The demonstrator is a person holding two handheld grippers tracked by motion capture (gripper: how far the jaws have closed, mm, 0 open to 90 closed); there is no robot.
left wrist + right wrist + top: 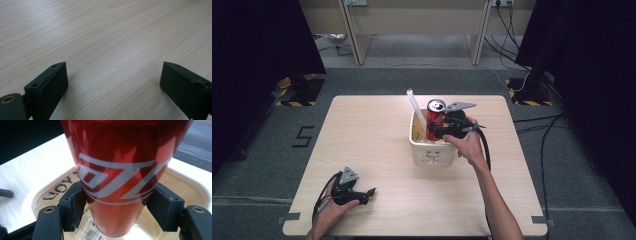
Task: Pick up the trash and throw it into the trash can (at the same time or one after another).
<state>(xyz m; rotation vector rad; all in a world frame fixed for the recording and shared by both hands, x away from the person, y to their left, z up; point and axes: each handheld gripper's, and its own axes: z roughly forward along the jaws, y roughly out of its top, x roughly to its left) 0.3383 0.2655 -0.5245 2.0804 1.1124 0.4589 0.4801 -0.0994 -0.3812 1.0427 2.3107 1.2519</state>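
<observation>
A red drink can (435,117) stands upright over the white bin (432,156) in the middle of the table. My right gripper (433,131) is shut on the can's lower part, coming in from the right. In the right gripper view both pads press the sides of the can (120,170), with the bin's rim (190,177) below and behind it. A thin white tube (416,107) leans out of the bin's left side. My left gripper (371,192) rests near the table's front left edge. Its jaws stand wide open over bare wood (113,80).
The light wooden table (372,135) has free room left of the bin and along the front. Dark curtains stand on both sides, desk legs (354,40) at the back, and cables (537,125) run over the floor at the right.
</observation>
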